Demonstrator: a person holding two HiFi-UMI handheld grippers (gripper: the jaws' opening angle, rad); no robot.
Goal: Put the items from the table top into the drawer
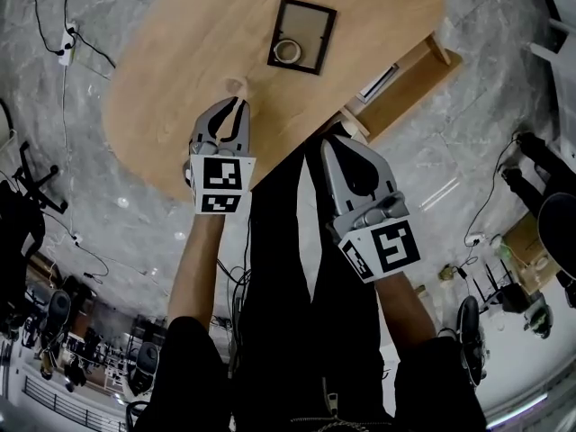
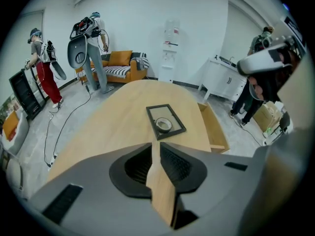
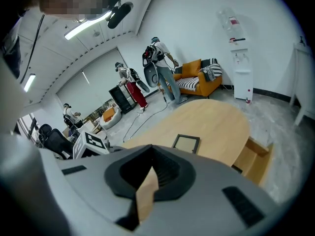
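Smooth oval wooden table [image 1: 180, 61], flat black frame [image 1: 301, 34] lying on it, round tape roll [image 1: 288, 51] on the frame, wooden drawer [image 1: 409, 84] open at the table's side, your left gripper [image 1: 238, 104] a thin crack apart, your right gripper [image 1: 329, 140] closed, both empty.

A grey marbled floor [image 1: 135, 214] bears a white power strip [image 1: 65, 48] and a black office chair [image 1: 25, 180]. By the far white wall stand an orange sofa with a striped cushion [image 2: 123, 63], a tall white water dispenser [image 2: 170, 48] and a low white cabinet [image 2: 224, 80]. A person in red trousers [image 2: 47, 75] stands left of the sofa.
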